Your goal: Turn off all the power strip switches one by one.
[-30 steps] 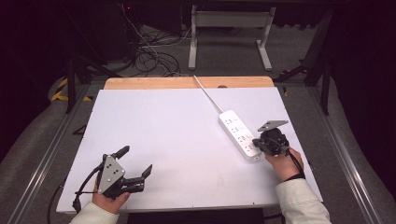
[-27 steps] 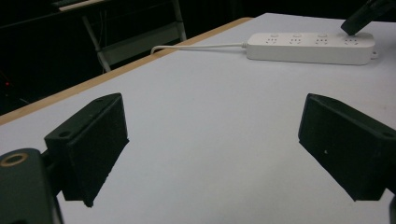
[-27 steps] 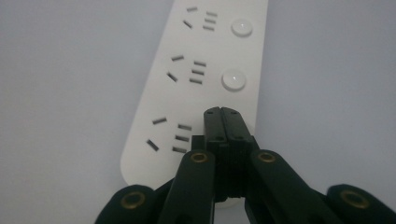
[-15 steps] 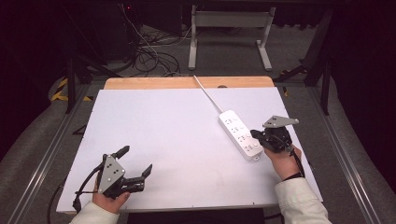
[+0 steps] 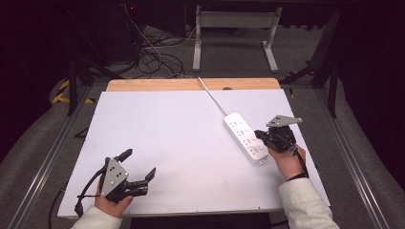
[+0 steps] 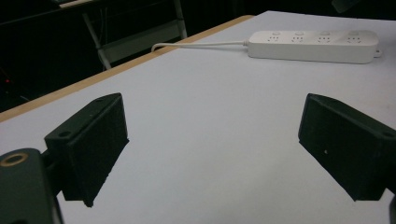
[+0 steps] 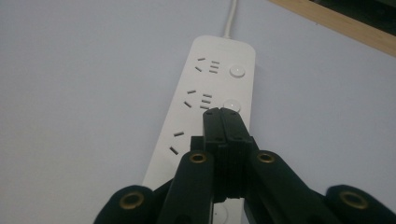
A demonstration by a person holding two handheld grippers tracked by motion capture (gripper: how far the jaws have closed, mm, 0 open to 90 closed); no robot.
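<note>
Near the desk's right edge, we keep our right gripper [image 5: 260, 135] clenched over the white plastic power strip [image 5: 244, 137]; our left gripper [image 5: 140, 165] stands released near the front edge.

Desk [image 5: 157, 129] bare across left and centre of frame, free passage there. Only obstacle: power strip [image 5: 245, 138] lying diagonally at centre right, its cord [image 5: 212, 95] running to the top edge. Narrow bare strip right of it, lower right.

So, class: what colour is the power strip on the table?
White: the power strip, its round buttons and its cable, clearest in the right gripper view.
</note>
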